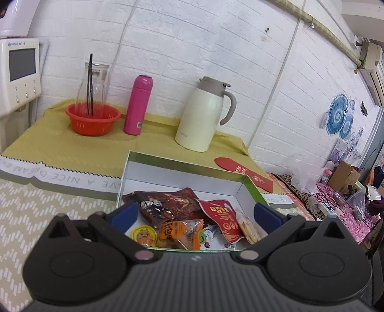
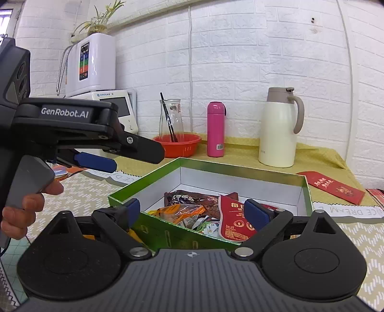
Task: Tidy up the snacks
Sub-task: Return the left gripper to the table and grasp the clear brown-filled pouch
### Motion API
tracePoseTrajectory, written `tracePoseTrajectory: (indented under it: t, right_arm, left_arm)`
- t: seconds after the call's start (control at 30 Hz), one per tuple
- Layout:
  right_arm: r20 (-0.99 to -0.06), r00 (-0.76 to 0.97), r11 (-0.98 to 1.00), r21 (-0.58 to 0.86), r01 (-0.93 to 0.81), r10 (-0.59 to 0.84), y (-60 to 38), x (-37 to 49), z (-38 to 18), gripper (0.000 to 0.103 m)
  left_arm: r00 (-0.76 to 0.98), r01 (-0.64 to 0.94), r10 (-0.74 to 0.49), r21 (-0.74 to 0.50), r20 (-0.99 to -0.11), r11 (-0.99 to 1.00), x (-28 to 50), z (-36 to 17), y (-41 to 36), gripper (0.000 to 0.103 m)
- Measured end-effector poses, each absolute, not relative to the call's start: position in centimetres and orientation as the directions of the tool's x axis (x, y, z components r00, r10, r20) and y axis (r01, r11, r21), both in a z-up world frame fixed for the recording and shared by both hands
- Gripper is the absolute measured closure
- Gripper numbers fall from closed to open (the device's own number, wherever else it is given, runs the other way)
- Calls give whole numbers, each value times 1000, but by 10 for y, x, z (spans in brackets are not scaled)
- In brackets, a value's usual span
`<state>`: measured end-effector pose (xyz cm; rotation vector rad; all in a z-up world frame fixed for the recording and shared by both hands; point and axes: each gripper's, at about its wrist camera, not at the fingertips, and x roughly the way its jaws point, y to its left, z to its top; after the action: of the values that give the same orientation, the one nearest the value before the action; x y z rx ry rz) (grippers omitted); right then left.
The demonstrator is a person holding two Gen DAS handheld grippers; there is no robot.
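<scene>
We hold each hand-held gripper, left [image 1: 195, 211] and right [image 2: 192, 211], spread wide and seemingly empty over the box [image 2: 240, 171], snacks [image 1: 172, 206] gathered below.

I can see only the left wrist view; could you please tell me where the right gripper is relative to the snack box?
Observer: The right gripper is open and empty at the box's near corner.
Operator: How does my left gripper look from there?
Observer: The left gripper appears left of the box, held by a hand.
Operator: Anything above the screen unit?
Observer: A plant tops a white appliance.
</scene>
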<state>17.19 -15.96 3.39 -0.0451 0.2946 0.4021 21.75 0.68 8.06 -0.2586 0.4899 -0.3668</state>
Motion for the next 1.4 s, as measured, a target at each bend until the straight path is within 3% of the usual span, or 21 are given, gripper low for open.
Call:
tracePoseTrajectory:
  t: [0.37,0.8,1.13,1.2,1.27,1.4]
  right_arm:
    - [-302,890,936,29,-350,342,-162,126,41,0]
    - [-436,859,963,80,-258,266,-180,83,-9,0]
    - [-459,849,964,105,-243,264,-190,132,-4,0]
    - [-471,845,967,88,-240,253,-185,142,-6,5]
    - [-500,829,965,59,-257,252,-178,146,-10,20]
    - [-526,768,922,90,-376,364,-169,127,-18,22]
  left_arm:
    - [859,289,-367,-253,-356,923,148,92,2,0]
    - [815,181,-327,-326,-478,928,87,21,22,0]
    - [817,107,-301,-383,-492,918,63,11,55,0]
    - [815,116,-312,-391,-488,913,60,12,55,0]
    - [813,127,-320,-389,-486,912,57,13,54,0]
    - [806,155,-345,-392,-480,907,56,13,49,0]
